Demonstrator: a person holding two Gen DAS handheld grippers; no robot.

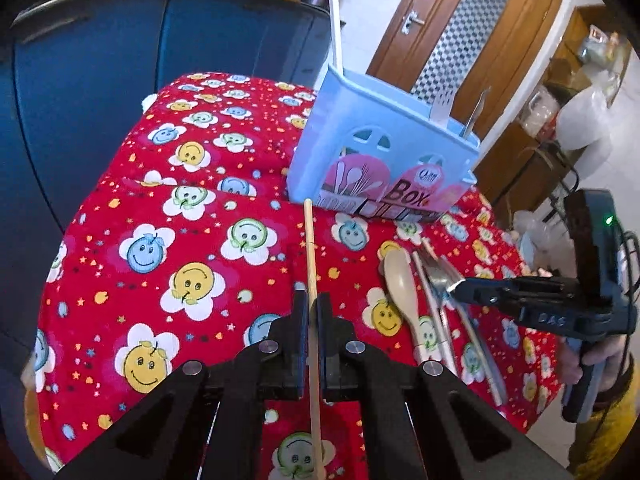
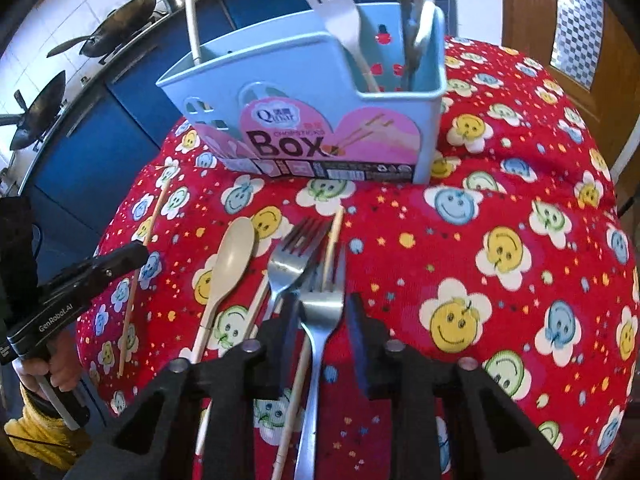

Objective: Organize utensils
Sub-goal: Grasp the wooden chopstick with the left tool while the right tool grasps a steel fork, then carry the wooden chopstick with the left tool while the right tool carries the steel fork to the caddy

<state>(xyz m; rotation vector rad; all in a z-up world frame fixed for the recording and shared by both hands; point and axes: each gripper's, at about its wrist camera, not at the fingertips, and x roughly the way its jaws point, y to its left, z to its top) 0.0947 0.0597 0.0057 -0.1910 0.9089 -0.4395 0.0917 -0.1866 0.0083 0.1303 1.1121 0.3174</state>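
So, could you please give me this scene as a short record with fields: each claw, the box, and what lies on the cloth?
left claw: shut on a wooden chopstick
right claw: open, around a metal fork; pads not seen pressing
box: blue, upright on the cloth, holds a white fork and metal utensils
loose on cloth: beige spoon, second metal fork, another chopstick
cloth: red, smiley flowers
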